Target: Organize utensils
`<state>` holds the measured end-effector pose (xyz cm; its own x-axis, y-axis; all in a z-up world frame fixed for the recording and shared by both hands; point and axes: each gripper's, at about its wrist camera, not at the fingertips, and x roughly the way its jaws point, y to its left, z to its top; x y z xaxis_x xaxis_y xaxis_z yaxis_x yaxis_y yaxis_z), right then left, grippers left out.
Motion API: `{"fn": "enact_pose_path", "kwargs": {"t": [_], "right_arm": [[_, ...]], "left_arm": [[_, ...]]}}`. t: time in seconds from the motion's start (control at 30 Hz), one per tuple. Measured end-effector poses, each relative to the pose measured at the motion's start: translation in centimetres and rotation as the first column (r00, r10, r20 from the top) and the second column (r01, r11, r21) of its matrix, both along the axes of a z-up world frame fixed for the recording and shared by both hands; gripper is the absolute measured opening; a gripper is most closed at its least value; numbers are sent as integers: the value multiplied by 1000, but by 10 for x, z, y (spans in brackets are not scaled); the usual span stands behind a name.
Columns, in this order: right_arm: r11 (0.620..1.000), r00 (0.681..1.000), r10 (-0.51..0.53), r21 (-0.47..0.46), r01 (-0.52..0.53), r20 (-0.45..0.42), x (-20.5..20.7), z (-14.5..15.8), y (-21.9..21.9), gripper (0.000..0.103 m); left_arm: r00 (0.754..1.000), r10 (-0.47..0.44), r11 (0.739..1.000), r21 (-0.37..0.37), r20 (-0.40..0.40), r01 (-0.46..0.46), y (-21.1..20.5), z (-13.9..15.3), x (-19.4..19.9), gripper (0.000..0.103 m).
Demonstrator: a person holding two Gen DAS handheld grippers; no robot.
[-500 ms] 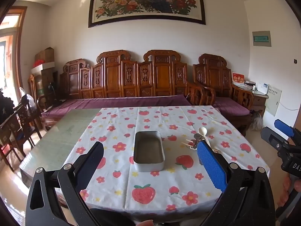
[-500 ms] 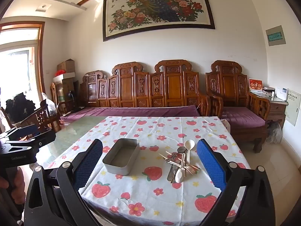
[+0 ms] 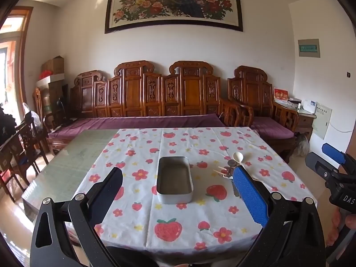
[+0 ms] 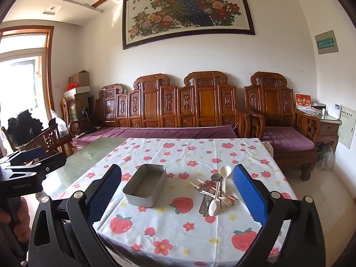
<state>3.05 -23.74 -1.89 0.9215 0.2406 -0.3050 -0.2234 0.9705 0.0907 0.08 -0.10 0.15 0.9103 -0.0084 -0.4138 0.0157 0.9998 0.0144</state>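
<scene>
**Utensil pile beside empty tin, both claws spread and holding nothing**

Utensil pile (image 4: 213, 194) lies on the strawberry tablecloth (image 4: 178, 233), at 3 o'clock of the metal tin (image 4: 145, 184), near it but not touching. Pile is a jumble: cream plastic spoon (image 4: 224, 178) with bowl pointing to 12 o'clock, a white spoon (image 4: 214, 204) with bowl toward 6 o'clock, metal spoons and a fork-like piece underneath, thin wooden sticks crossing on top. Exact count cannot be told. In the left wrist view the pile (image 3: 229, 169) is partly hidden behind the blue pad; only the cream spoon (image 3: 237, 157) and some dark metal bowls show clearly.

Metal tin (image 3: 174, 181) is rectangular with rounded corners, open-topped, long side running 12 to 6 o'clock in the left view, skewed toward 1 o'clock in the right view. Inside looks bare.

Left gripper (image 3: 178, 191): released, jaws wide apart, tin framed between them, touching nothing. Right gripper (image 4: 178, 191): released too, jaws wide, tin and pile both between them, no contact. Both hover off the near table edge.

Right gripper body shows at 3 o'clock of the left view (image 3: 333, 173); left gripper body at 9 o'clock of the right view (image 4: 26, 169).

Cloth covers the right part of a glass-topped table (image 3: 66, 155). Carved wooden sofa (image 3: 155, 98) with purple cushion at 12 o'clock, peacock painting (image 3: 175, 2) on the wall above.
</scene>
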Motion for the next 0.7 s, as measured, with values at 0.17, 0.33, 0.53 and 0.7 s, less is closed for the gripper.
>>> {"fn": "enact_pose_path", "kwargs": {"t": [0.17, 0.33, 0.53, 0.7], "right_arm": [[1000, 1000, 1, -3, -1, 4, 0, 2, 4, 100], [1000, 1000, 5, -5, -5, 13, -3, 7, 4, 100], [1000, 1000, 8, -1, -8, 14, -3, 9, 3, 100], [1000, 1000, 8, 0, -8, 14, -2, 9, 3, 100]], "left_arm": [[1000, 2, 1000, -2, 2, -2, 0, 2, 1, 96], [1000, 2, 1000, -1, 7, -2, -2, 5, -2, 96], [1000, 2, 1000, -4, 16, -2, -5, 23, -6, 96], [1000, 3, 1000, -3, 18, -3, -5, 22, -7, 96]]}}
